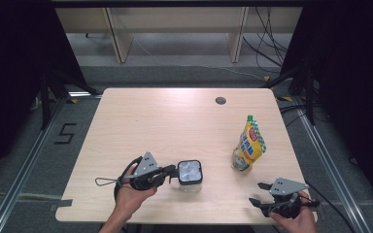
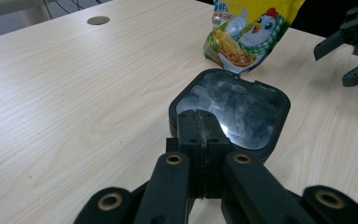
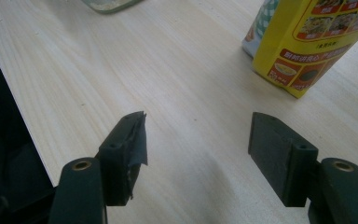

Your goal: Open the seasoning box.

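Partly behind closed jaws, jar lid (image 2: 242,112)

**Jar, pouch and two grippers share one table**

A jar (image 1: 190,174) stands on the table (image 1: 175,121), toward its near edge. Seen from the high view, the left gripper (image 1: 171,173) lies just left of the jar, its jaws pressed together at the jar's lid rim. A pouch (image 1: 248,144) stands upright to the right of the jar and slightly behind it, apart from it. The right gripper (image 1: 258,192) sits right of the jar and in front of the pouch, near the table's front right corner. A round hole (image 1: 220,100) lies well behind the jar.
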`<state>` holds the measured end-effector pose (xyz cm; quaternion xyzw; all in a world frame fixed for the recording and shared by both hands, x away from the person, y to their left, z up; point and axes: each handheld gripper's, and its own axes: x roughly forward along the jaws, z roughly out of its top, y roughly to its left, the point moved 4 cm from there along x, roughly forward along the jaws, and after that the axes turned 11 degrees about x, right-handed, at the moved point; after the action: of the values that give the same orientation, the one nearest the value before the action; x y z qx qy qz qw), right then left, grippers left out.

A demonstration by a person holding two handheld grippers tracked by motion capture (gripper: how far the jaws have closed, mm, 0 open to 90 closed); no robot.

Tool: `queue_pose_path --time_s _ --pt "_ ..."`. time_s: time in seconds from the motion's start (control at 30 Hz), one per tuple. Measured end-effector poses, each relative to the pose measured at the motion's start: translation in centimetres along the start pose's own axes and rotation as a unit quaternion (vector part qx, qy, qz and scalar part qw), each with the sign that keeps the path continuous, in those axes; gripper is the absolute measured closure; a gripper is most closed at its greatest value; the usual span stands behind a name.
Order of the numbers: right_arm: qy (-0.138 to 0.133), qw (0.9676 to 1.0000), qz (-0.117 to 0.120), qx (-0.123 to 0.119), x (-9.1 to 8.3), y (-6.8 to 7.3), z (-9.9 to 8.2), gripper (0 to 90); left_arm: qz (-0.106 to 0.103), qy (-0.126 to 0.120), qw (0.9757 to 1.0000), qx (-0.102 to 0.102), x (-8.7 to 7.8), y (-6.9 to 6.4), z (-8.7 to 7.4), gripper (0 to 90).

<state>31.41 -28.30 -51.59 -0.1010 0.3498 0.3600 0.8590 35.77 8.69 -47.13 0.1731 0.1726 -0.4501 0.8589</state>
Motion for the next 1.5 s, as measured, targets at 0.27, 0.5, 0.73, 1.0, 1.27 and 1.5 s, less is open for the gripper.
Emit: queue_pose_path --time_s 0.27,0.5,0.73,1.0,1.27,1.5 --pt "0.000 1.0000 0.004 -0.005 0.0 0.1 0.0 40.6 0.006 0.002 1.0000 -0.002 0.2 -0.1 0.0 88.9" --pt "-0.028 0.9989 0.017 -0.033 -0.3 0.8 0.6 54.4 0.007 0.000 1.0000 0.001 0.1 0.0 -0.2 88.9" --pt "-0.064 0.9963 0.021 -0.054 -0.6 2.3 1.7 68.0 0.013 -0.005 0.9998 -0.015 0.2 0.0 -0.4 88.9" --pt "-0.099 0.9914 0.053 -0.067 0.4 4.7 4.0 79.2 0.012 -0.014 0.9994 -0.029 0.1 0.1 -0.6 89.0" --pt "-0.112 0.9866 0.074 -0.093 2.9 6.4 6.9 86.7 0.014 -0.027 0.9983 -0.051 0.1 0.0 -0.9 88.9" --pt "-0.125 0.9850 0.102 -0.063 5.4 6.2 8.6 88.2 0.003 -0.032 0.9974 -0.064 0.0 0.3 -1.1 88.9"
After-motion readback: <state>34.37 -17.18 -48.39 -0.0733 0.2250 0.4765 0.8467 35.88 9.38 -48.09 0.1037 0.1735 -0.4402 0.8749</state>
